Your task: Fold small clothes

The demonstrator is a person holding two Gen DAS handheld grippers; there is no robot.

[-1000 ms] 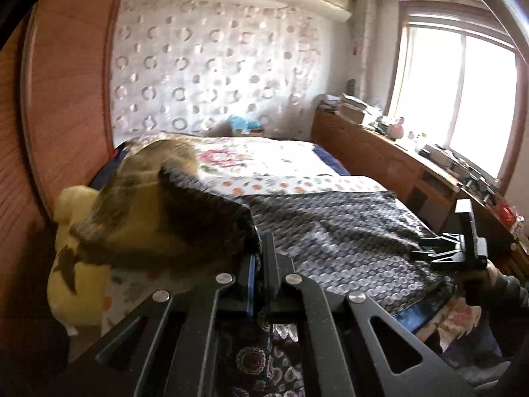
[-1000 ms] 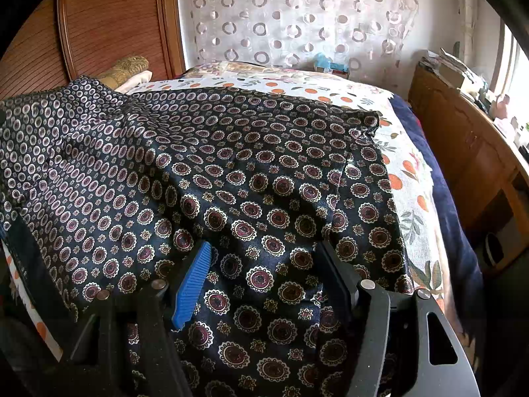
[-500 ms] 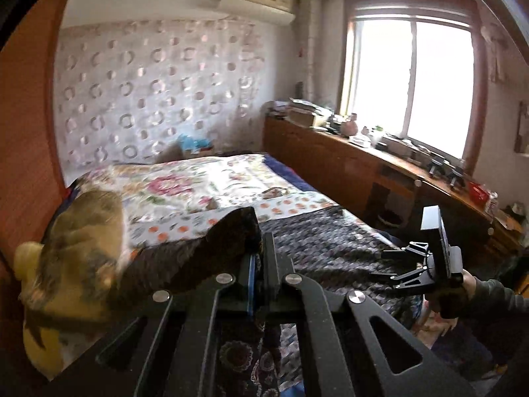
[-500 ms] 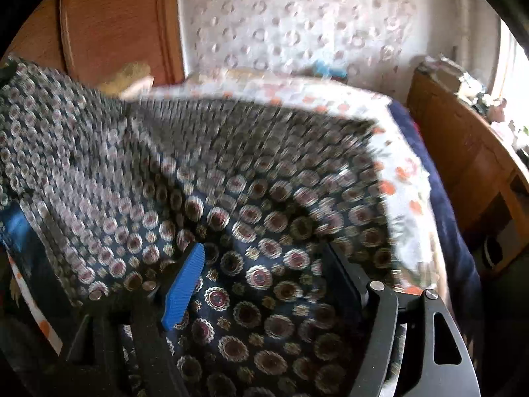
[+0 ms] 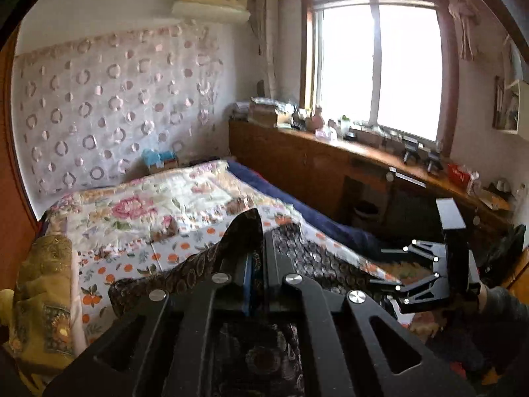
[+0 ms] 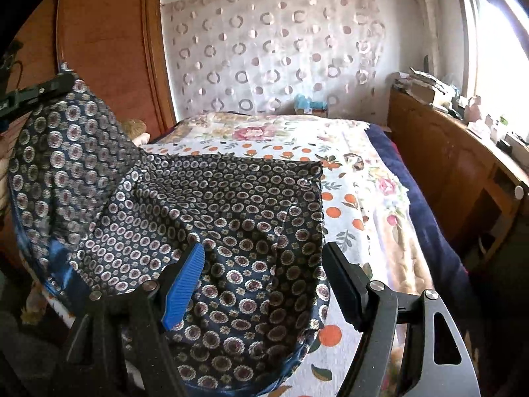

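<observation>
Here we see the left gripper (image 5: 259, 264) at the bottom centre of its own view, fingers pinched tight on a raised corner of the dark patterned garment (image 6: 211, 218), which peaks just above the fingertips. In the right wrist view that same gripper (image 6: 39, 91) shows at the upper left of the frame, holding the cloth's corner lifted well above the bed (image 6: 373, 178), so the fabric slopes down from there toward the middle of the picture.

The rest of the garment lies spread over the floral bedspread, its far edge running straight across the centre of the frame and its near edge hanging over the bed's lower border.

The right gripper (image 6: 264, 284) sits low at the bottom of its view, fingers spread wide apart with the blue pad (image 6: 185, 284) on the left; cloth lies beneath and between them, ungrasped. In the left wrist view we find the right gripper (image 5: 393, 269) at the lower right, held level by a sleeved hand (image 5: 489, 297), fingers pointing left toward the garment's edge.
</observation>
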